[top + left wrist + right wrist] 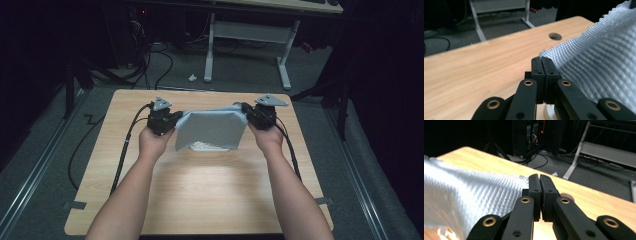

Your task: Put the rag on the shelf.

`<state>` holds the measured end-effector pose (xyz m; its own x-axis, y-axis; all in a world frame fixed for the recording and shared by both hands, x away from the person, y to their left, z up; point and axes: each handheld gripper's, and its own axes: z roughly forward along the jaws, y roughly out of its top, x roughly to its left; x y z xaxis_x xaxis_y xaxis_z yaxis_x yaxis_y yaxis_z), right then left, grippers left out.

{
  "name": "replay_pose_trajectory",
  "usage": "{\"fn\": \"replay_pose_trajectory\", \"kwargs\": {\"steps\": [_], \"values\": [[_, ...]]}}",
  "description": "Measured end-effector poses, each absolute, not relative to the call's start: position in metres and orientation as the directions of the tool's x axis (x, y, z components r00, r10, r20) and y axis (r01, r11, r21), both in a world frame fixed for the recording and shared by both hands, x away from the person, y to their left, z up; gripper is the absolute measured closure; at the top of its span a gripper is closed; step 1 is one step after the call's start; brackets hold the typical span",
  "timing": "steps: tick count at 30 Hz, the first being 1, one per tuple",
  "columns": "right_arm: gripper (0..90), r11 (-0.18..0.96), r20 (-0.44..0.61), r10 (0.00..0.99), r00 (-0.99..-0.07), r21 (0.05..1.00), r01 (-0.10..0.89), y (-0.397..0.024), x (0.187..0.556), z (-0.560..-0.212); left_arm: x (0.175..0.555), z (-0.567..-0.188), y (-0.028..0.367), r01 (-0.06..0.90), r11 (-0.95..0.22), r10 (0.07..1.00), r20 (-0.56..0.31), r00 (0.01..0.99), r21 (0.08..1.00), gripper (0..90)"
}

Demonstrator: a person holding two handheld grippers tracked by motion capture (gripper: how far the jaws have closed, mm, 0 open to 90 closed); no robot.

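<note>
We hold the grey cloth (pixel 211 129) stretched above the surface (pixel 200 190) toward twelve o'clock, left claw (pixel 172 119) and right claw (pixel 248 113) each clamped on a top corner. Uneven lowering could bunch its trailing hem, or a thin corner could slip free.

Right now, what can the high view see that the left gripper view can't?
High view alone: both of the person's hands, the right gripper pinching the cloth's far corner, and the cloth stretched between both grippers above the table. Left gripper view alone: the round hole in the tabletop and the cloth's waffle weave. Both: the left gripper, shut on the cloth, the wooden table, and the white desk frame.
</note>
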<state>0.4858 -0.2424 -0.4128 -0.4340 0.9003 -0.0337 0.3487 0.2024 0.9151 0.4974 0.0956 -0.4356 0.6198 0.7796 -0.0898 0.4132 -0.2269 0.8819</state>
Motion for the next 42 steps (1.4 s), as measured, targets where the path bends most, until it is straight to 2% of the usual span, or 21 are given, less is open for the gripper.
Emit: {"fn": "replay_pose_trajectory", "kwargs": {"steps": [14, 35, 42], "values": [[89.4, 0.213, -0.014, 0.890, -0.456, 0.897, 0.388, -0.235, 0.473, -0.445, 0.490, -0.461, 0.090, 0.451, -0.229, 0.760, -0.131, 0.636, 0.863, 89.1], [89.1, 0.202, 0.006, 0.903, -0.431, 0.877, 0.436, -0.243, 0.470, -0.467, 0.487, -0.477, 0.092, 0.482, -0.225, 0.765, -0.153, 0.626, 0.847, 87.6], [87.9, 0.199, 0.008, 0.905, -0.425, 0.875, 0.442, -0.244, 0.469, -0.469, 0.486, -0.477, 0.095, 0.491, -0.209, 0.775, -0.163, 0.611, 0.846, 83.4]]}}
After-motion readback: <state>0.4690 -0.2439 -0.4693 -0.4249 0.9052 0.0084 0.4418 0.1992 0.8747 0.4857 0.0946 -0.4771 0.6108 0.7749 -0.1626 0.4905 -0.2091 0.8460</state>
